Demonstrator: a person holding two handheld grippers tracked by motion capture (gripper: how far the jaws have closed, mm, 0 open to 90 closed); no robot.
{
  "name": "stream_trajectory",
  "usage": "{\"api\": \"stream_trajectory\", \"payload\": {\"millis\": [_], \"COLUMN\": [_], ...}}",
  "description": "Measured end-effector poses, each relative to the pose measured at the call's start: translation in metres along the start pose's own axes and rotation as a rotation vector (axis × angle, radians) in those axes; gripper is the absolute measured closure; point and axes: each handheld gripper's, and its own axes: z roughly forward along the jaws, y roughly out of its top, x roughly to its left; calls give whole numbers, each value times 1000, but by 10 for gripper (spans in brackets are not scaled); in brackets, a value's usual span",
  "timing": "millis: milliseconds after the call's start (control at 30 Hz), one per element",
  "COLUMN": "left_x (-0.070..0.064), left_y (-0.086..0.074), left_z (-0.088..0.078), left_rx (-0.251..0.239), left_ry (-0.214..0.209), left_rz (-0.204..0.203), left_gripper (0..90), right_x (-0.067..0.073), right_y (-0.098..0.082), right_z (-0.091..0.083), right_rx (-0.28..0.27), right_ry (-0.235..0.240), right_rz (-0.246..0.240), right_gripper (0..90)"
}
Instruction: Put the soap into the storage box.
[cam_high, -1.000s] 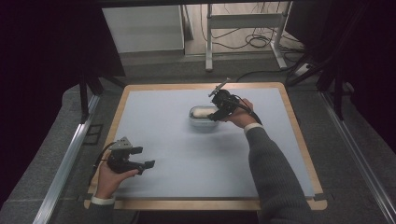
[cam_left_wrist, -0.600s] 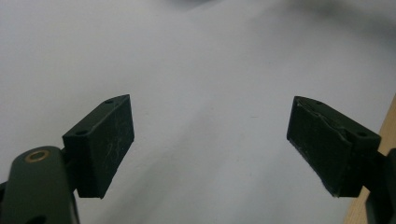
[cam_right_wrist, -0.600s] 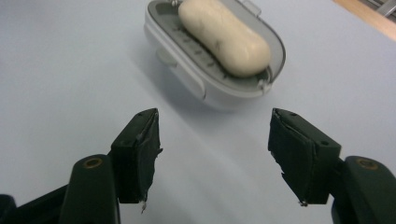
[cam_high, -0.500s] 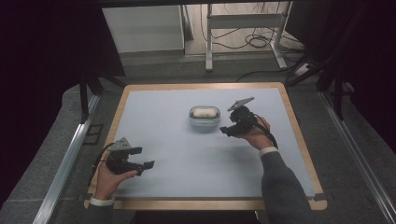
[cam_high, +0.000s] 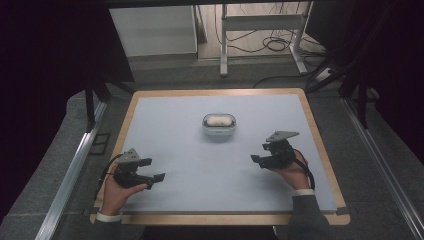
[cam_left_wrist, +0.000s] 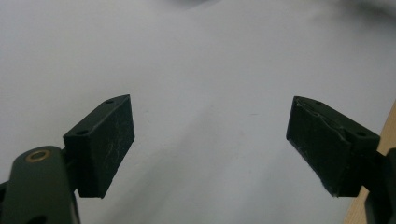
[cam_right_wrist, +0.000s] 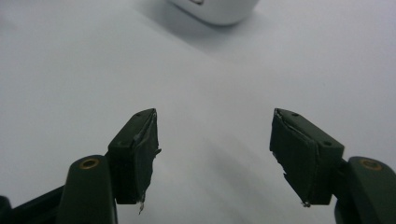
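Withdrawal of right tool (cam_high: 261, 159) from small white lidded container (cam_high: 218, 125), now left alone at upper centre of pale blue tabletop (cam_high: 200, 165). Both tools, including left tool (cam_high: 154, 170) at lower left, stand spread and empty, suggesting placement is complete.

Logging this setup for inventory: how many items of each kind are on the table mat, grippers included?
Handheld grippers: 2 (left gripper, right gripper)
White container: 1
Total: 3
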Motion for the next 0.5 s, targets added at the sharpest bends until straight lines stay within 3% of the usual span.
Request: {"api": "stream_trajectory", "payload": {"millis": [67,333,500], "left_x": [0,0,0], "left_y": [0,0,0], "left_z": [1,2,1], "left_rx": [2,6,1], "left_ry": [0,5,10], "left_rz": [5,10,12], "left_gripper": [157,157,157], "right_x": [-1,-5,-6], "right_y": [-2,-5,-7], "right_z": [0,3,1], "right_rx": [33,-2,-34], "right_ry": [-20,-25,-56], "right_rz": [-4,35,54], "right_gripper": [315,303,279]}}
